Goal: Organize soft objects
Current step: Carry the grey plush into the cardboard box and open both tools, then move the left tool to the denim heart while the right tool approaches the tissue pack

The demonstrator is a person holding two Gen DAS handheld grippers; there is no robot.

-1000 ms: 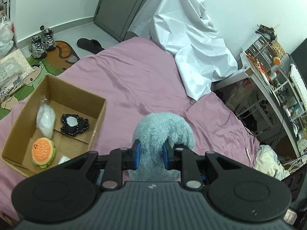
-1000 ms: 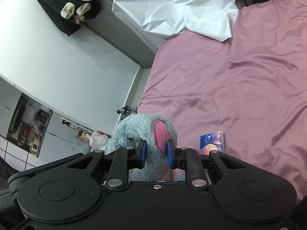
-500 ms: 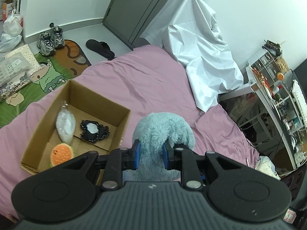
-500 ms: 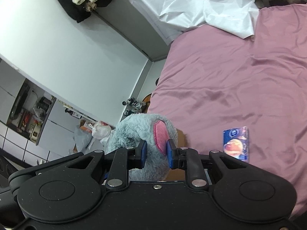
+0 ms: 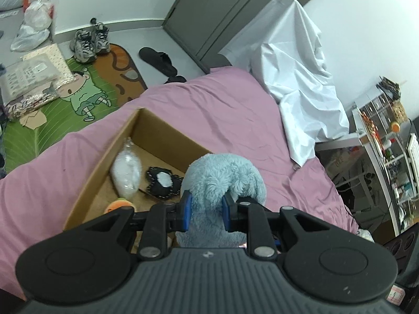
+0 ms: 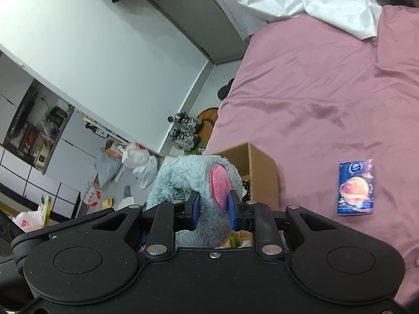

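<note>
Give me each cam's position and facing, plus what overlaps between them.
Left wrist: sits on the left gripper, looks down along its fingers at the cardboard box on the pink bed; only the gripper body shows.
Right wrist: sits on the right gripper, rolled sideways, looks over the bed toward wall and floor, blue packet at right; only the gripper body shows.
Shared: both grippers are shut on the grey-blue plush toy; box, bed, white sheet and sneakers appear in both.
</note>
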